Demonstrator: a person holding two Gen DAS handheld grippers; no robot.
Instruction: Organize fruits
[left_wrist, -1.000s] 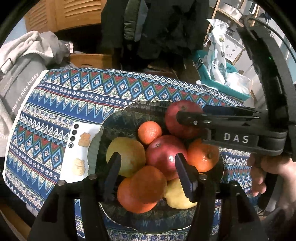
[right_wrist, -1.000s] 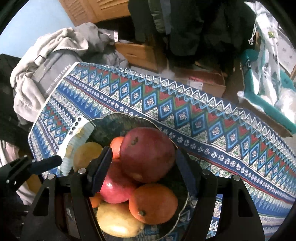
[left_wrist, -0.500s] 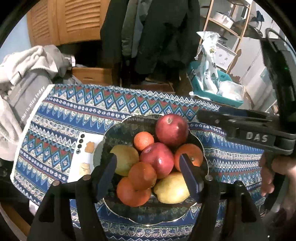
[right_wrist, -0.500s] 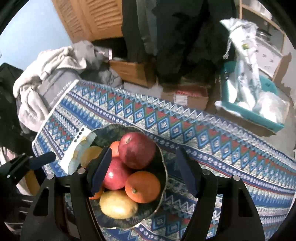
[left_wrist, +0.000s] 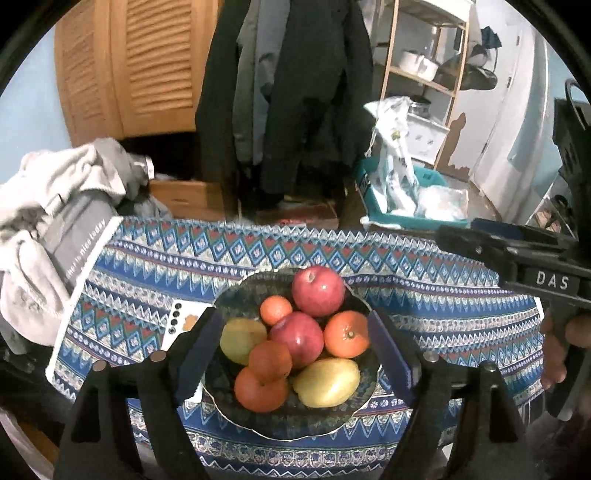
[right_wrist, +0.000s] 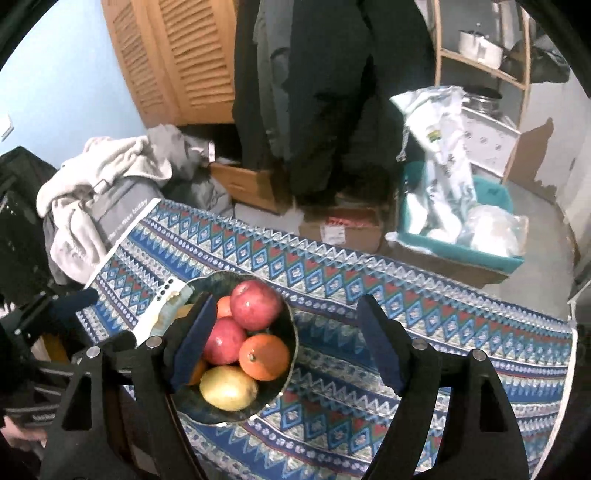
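Both claws, left gripper (left_wrist: 295, 354) and right gripper (right_wrist: 286, 339), hang spread and empty above the fruit-filled bowl (left_wrist: 354, 413) below their tips.

In the right wrist view, the right gripper's near finger (right_wrist: 192, 341) covers the nine o'clock side of the dark patterned bowl (right_wrist: 291, 332), hiding most of a small orange (right_wrist: 223, 306). The white phone (left_wrist: 181, 321) lies partly under the bowl's rim. Grey cloth lettering (left_wrist: 83, 254) is too blurred to read.
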